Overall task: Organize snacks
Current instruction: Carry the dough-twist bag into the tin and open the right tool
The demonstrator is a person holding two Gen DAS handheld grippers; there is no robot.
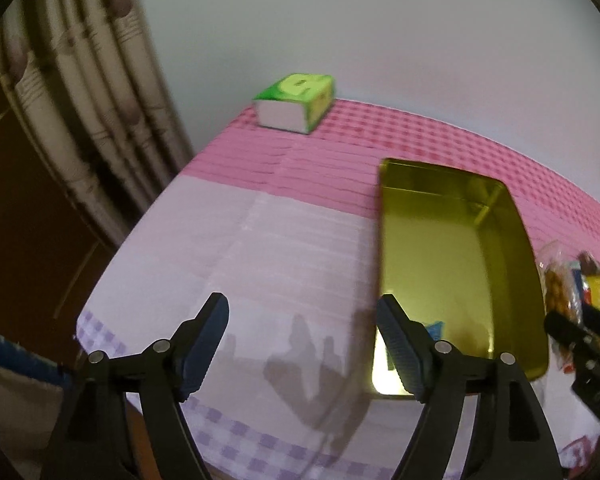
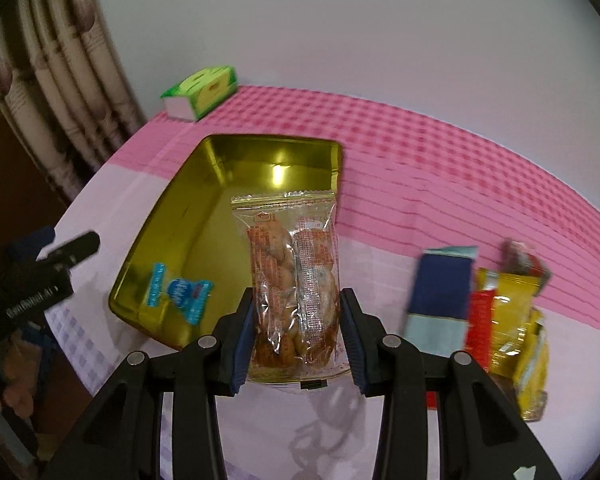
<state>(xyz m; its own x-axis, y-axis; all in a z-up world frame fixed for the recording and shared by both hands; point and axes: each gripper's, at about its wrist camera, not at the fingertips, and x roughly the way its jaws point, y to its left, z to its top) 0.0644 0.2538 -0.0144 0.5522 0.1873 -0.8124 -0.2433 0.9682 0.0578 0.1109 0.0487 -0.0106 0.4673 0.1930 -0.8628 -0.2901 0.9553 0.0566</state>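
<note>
A gold tin tray (image 2: 188, 216) lies open on the pink and white cloth; it also shows in the left wrist view (image 1: 452, 248). A small blue snack packet (image 2: 180, 290) lies in its near left corner. My right gripper (image 2: 298, 328) is shut on a clear bag of fried snacks (image 2: 292, 264) and holds it over the tray's near right part. My left gripper (image 1: 300, 340) is open and empty, over the cloth just left of the tray. A pile of snack packets (image 2: 496, 312) lies right of the tray.
A green tissue box (image 1: 296, 102) stands at the table's far left corner. A curtain (image 1: 72, 92) hangs left of the table. The table's near edge (image 1: 236, 436) lies close below my left gripper. A white wall stands behind the table.
</note>
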